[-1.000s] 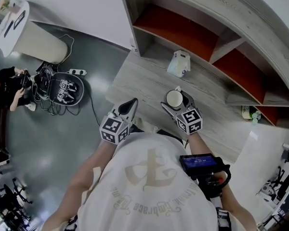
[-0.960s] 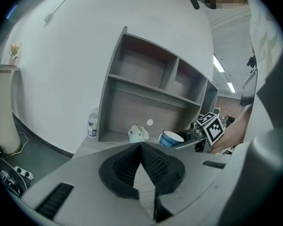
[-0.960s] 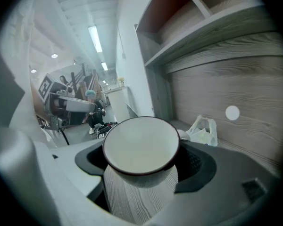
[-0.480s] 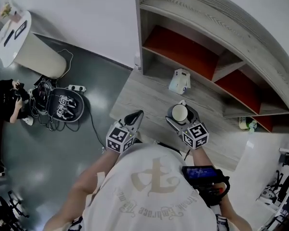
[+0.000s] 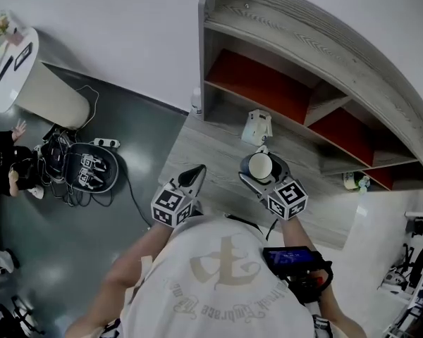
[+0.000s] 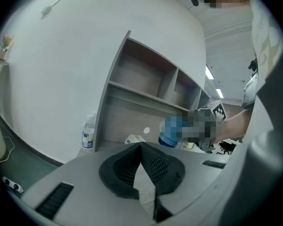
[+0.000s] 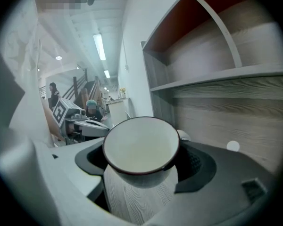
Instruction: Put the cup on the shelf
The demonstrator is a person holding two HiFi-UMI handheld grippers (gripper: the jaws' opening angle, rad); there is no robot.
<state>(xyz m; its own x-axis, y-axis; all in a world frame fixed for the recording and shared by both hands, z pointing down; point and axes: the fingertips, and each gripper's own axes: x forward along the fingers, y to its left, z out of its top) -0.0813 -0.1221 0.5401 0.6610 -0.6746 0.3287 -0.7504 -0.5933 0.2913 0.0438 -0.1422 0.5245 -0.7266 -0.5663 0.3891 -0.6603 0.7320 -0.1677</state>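
Over the wooden counter (image 5: 218, 143), right hand-held gripper (image 5: 262, 169) grips the cup (image 7: 140, 147) upright; left hand-held gripper (image 5: 192, 175) closed.

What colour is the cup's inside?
The cup is white inside, dark-rimmed; clearest in right gripper view.

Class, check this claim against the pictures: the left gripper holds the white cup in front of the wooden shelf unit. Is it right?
Not quite. The right gripper holds the white cup, not the left; the right gripper view shows its jaws closed on the cup's sides. It is indeed in front of the wooden shelf unit.
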